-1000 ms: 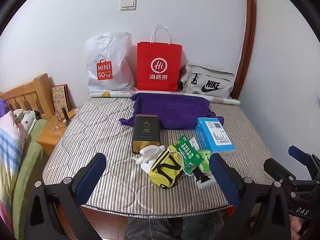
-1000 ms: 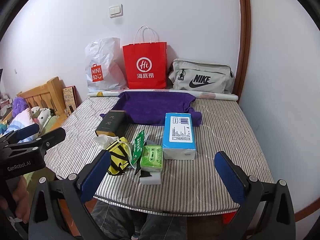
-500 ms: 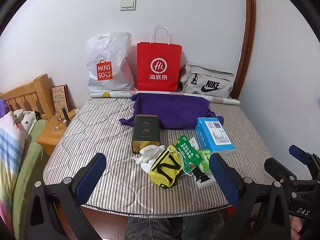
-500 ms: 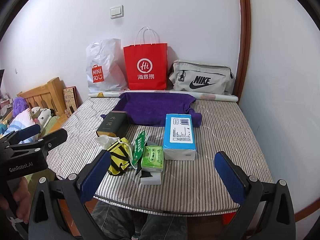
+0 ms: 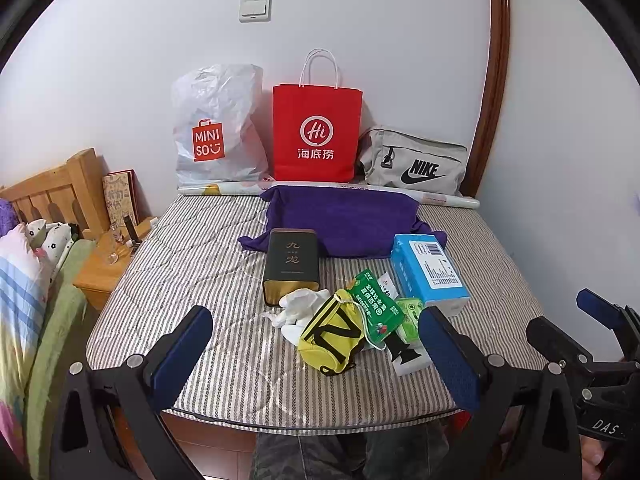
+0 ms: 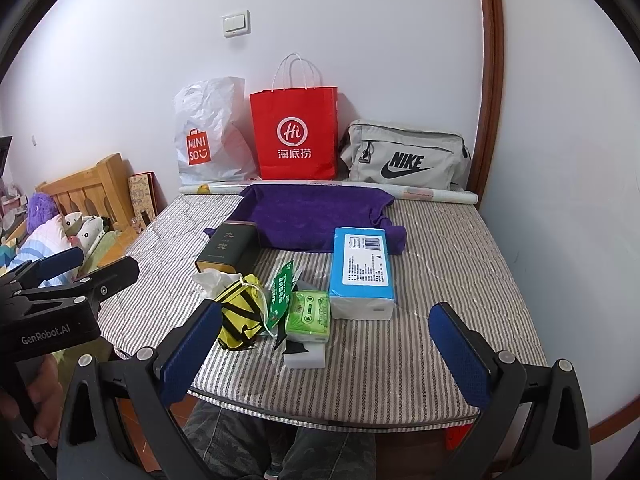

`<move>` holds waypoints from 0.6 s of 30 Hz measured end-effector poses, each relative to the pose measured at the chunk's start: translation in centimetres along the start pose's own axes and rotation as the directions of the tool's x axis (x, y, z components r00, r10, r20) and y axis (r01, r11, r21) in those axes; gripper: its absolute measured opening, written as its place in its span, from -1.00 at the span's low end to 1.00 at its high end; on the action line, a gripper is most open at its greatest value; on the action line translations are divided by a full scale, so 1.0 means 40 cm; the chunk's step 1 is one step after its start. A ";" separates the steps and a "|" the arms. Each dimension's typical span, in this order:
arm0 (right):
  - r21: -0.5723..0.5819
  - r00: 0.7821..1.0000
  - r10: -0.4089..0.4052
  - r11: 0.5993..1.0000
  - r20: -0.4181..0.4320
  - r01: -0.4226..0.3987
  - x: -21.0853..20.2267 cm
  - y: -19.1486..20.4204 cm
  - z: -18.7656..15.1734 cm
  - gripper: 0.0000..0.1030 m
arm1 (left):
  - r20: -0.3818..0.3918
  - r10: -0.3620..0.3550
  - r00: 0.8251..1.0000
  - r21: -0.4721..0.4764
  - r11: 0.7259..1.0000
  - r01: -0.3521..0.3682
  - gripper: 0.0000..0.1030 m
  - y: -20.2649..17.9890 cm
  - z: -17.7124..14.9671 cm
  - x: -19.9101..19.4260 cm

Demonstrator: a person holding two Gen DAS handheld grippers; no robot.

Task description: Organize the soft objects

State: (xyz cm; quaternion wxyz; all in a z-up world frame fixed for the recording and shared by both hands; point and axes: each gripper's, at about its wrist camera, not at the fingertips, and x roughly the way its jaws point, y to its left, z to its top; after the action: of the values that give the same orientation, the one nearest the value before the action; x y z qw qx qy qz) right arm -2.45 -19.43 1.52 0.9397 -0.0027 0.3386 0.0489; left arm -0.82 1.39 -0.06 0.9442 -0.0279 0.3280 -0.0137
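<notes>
A purple towel (image 5: 344, 216) lies spread at the back of the striped mattress (image 5: 192, 280). In front lie a yellow pouch (image 5: 334, 336), a crumpled white cloth (image 5: 298, 308), a blue tissue pack (image 5: 428, 276), a small green tissue pack (image 6: 310, 314) and a green packet (image 5: 374, 310). My left gripper (image 5: 316, 356) is open and empty, held before the mattress's front edge, short of the pouch. My right gripper (image 6: 326, 354) is open and empty, also at the front edge, short of the green tissue pack.
A dark tea tin (image 5: 292, 264) lies beside the towel. A white Miniso bag (image 5: 216, 128), a red paper bag (image 5: 316, 132) and a grey Nike bag (image 5: 416, 164) stand against the wall. A wooden bed and nightstand (image 5: 104, 268) are at the left.
The right gripper has edged slightly forward and up; the left gripper and all objects stay where they were.
</notes>
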 end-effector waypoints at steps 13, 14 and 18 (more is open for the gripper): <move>-0.002 1.000 -0.001 1.000 0.001 0.001 -0.002 0.003 0.000 0.98 | 0.002 0.002 1.000 0.004 1.000 -0.002 1.00 0.003 -0.001 -0.005; -0.003 1.000 -0.001 1.000 0.001 0.001 -0.002 0.003 0.000 0.98 | 0.002 0.001 1.000 0.005 1.000 -0.001 1.00 0.004 -0.002 -0.007; -0.004 1.000 0.000 1.000 0.002 0.000 -0.002 0.003 0.000 0.98 | 0.002 0.003 1.000 0.005 1.000 -0.003 1.00 0.003 -0.002 -0.007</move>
State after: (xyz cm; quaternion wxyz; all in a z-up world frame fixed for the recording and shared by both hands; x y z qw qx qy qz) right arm -2.51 -19.31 1.59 0.9400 -0.0044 0.3374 0.0495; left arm -1.07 1.49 0.04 0.9446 -0.0251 0.3271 -0.0132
